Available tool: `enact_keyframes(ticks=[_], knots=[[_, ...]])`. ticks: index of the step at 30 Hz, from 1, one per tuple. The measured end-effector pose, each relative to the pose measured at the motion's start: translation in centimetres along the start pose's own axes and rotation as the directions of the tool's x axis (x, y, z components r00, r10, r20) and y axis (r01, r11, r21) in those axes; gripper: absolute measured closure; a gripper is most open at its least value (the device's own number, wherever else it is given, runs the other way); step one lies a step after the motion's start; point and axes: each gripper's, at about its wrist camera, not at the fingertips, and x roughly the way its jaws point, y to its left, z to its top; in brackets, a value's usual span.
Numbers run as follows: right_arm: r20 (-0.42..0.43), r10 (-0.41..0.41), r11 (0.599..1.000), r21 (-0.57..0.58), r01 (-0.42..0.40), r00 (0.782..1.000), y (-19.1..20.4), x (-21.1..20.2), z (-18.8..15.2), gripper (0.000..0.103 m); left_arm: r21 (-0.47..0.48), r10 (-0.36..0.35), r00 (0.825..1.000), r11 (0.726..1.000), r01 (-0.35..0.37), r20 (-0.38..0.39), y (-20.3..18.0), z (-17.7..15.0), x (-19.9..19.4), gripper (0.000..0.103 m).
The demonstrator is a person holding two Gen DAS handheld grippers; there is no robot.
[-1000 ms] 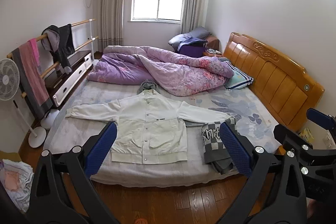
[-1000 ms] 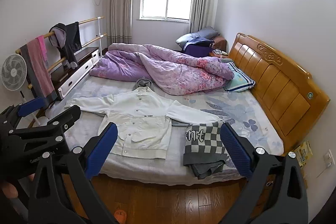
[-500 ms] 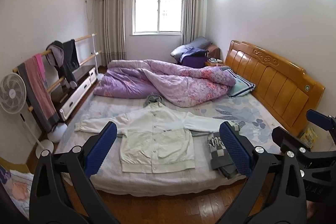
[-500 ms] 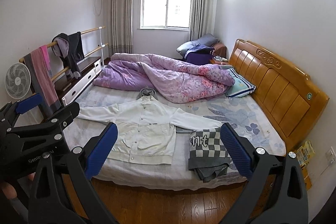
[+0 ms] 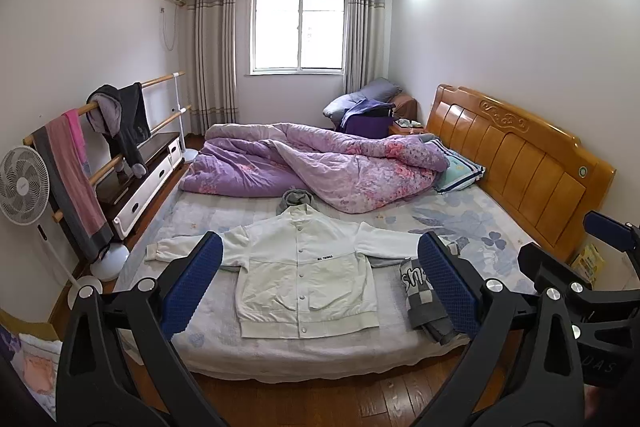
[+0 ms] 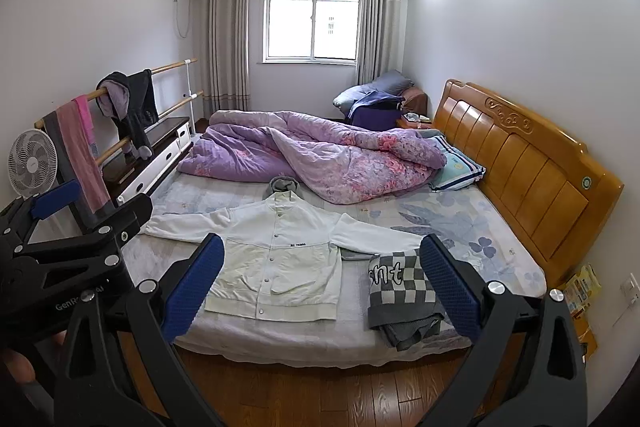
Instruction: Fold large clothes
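Observation:
A white button-up jacket (image 5: 304,267) lies flat on the bed (image 5: 480,223), front up, sleeves spread wide; it also shows in the right wrist view (image 6: 276,255). A folded grey checkered garment (image 6: 400,291) lies at the bed's near right edge, also seen in the left wrist view (image 5: 420,291). My left gripper (image 5: 318,283) is open and empty, held back from the bed over the floor. My right gripper (image 6: 320,283) is open and empty, beside the left one. Neither touches any clothing.
A crumpled purple quilt (image 5: 312,163) covers the far half of the bed, a grey garment (image 5: 296,197) just behind the jacket's collar. A wooden headboard (image 5: 520,155) stands right. A rail with hung clothes (image 5: 120,119), a fan (image 5: 24,187) and a cabinet stand left.
Both grippers have pulled back and tilted upward, so the bed and jacket look smaller and lower, with more ceiling in view. Both stay open. The clothes have not moved.

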Motion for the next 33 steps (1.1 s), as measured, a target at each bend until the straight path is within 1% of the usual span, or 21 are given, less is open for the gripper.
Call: enact_keyframes(ticks=[2,14,21,33], knots=[[0.001,0.002,1.000,0.001,-0.002,1.000,-0.2,0.1,0.0,0.008,0.000,-0.003,1.000,1.000,0.003,0.003,0.4,0.0,-0.1,0.005],[-0.001,-0.020,1.000,0.010,0.020,1.000,1.8,-0.2,-0.1,0.008,0.010,-0.022,1.000,1.000,0.022,0.005,1.8,0.3,0.0,0.005],[-0.003,-0.031,0.999,0.014,0.031,1.000,2.4,-0.2,0.0,0.008,0.010,-0.020,1.000,1.000,0.020,0.007,1.5,0.2,0.2,0.005],[-0.008,-0.042,0.999,0.009,0.042,0.999,3.2,0.1,0.0,0.008,0.016,-0.017,1.000,1.000,0.017,0.013,2.6,0.3,1.0,0.005]])
